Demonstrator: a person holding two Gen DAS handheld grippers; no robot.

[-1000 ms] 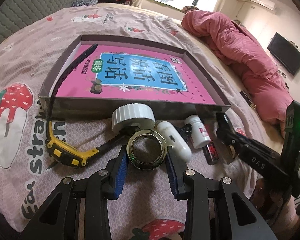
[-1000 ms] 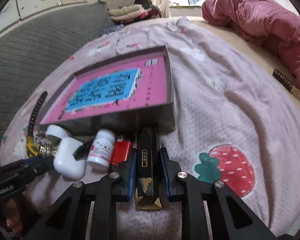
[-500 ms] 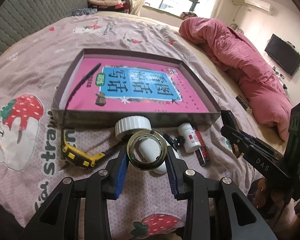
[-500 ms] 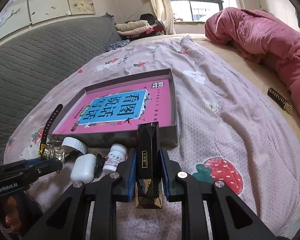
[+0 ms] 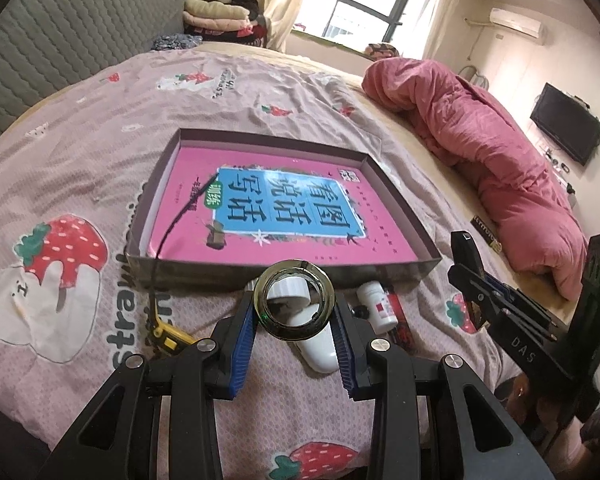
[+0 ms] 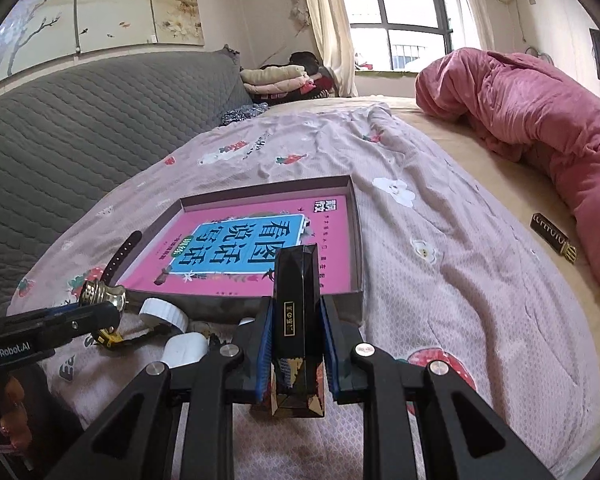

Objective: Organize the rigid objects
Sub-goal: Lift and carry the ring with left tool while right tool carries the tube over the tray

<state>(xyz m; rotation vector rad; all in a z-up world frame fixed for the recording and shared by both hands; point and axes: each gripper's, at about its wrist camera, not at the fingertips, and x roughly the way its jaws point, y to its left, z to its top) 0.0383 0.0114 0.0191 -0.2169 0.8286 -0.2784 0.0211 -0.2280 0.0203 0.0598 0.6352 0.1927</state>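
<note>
The left gripper (image 5: 294, 316) is clamped on a brass ring (image 5: 294, 306), and the right gripper (image 6: 295, 350) on a tall black faceted box (image 6: 296, 312). Compared with a second ago, both pieces are seen lifted clear of the strawberry bedsheet (image 5: 80, 152), in front of the shallow tray (image 5: 396, 200) holding a pink book (image 5: 284, 208); placement in the tray is judged to come next. The white cap (image 5: 286, 290), white case (image 5: 318, 344) and pill bottle (image 5: 376, 306) are partly masked by the ring, and the yellow watch (image 5: 166, 332) is mostly cut off
</note>
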